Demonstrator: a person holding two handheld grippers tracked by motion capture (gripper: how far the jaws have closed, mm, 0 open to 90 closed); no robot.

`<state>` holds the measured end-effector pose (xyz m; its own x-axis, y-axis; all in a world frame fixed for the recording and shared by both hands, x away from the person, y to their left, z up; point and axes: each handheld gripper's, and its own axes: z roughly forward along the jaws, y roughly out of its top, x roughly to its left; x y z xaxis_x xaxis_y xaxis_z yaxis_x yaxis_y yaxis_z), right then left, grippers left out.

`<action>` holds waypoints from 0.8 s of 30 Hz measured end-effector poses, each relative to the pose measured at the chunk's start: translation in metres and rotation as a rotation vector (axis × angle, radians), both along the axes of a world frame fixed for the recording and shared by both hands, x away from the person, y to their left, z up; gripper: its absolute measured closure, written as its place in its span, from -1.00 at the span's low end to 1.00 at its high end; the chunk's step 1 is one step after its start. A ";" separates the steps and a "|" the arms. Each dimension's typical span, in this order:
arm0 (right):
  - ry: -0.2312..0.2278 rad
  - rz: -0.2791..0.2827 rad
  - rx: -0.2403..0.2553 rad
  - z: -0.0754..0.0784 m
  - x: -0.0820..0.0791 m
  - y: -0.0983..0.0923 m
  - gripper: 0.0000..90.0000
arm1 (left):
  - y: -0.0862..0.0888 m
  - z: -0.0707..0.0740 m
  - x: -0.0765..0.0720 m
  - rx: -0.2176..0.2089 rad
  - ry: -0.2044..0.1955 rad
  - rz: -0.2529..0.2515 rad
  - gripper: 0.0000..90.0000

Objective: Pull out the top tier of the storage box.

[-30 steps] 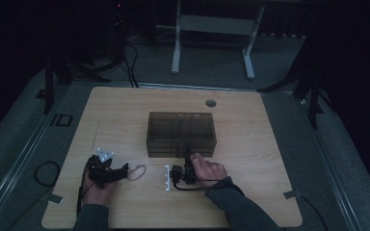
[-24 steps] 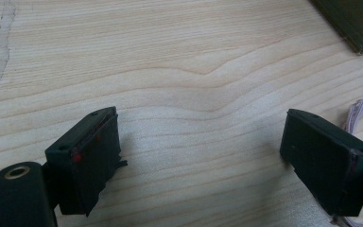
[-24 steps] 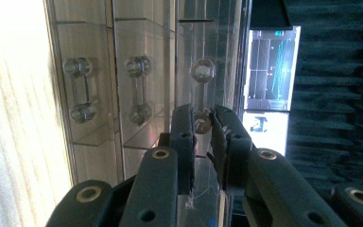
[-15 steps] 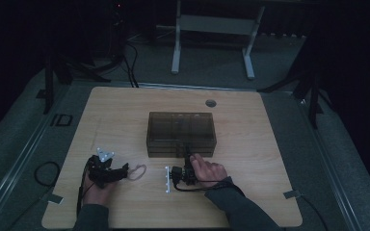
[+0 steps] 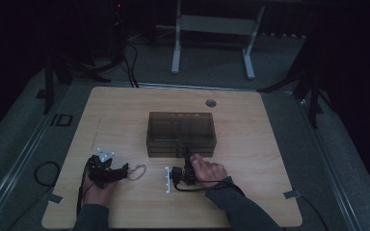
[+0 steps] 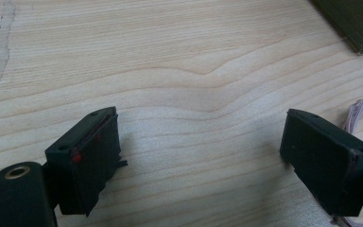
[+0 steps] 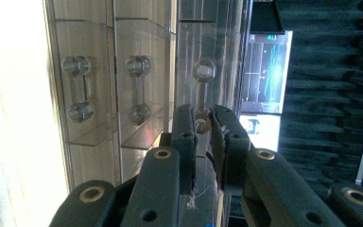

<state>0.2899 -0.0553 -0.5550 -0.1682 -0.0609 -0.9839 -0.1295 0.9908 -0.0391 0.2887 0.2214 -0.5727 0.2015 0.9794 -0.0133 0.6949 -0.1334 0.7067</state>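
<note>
At the near edge of the table [image 5: 125, 103], the left gripper [image 5: 107, 172] is rested on the wood at about eight o'clock from the drawer box, its jaws held well apart with nothing between them; in the left gripper view bare wood grain is seen between the pads. A pale looped band [image 5: 137, 170] is left lying just beside it, at its three o'clock. A small white strip [image 5: 167, 179] lies flat between the two hands.

Further in, the right gripper [image 7: 202, 124] is clamped on a drawer handle [image 7: 203, 94] — the third handle from the left in the right gripper view, seen turned on its side. The grip is judged to be taken for pulling that drawer toward the person, with the left hand parked clear of its path.

The smoky clear drawer box [image 5: 181, 132] is set at the middle of the table, its front facing six o'clock. Its contents cannot be made out — the high view is too dim. A round grommet [image 5: 211, 103] is seen at the box's one o'clock.
</note>
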 end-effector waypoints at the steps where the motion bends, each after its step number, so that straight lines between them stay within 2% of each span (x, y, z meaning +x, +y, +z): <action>1: 0.000 0.000 -0.001 0.000 0.000 0.000 0.79 | 0.000 0.000 0.000 0.000 0.000 0.000 -0.70; 24: -0.006 0.016 -0.010 -0.001 -0.006 -0.003 0.80 | 0.000 0.000 0.000 -0.001 -0.001 0.000 -0.70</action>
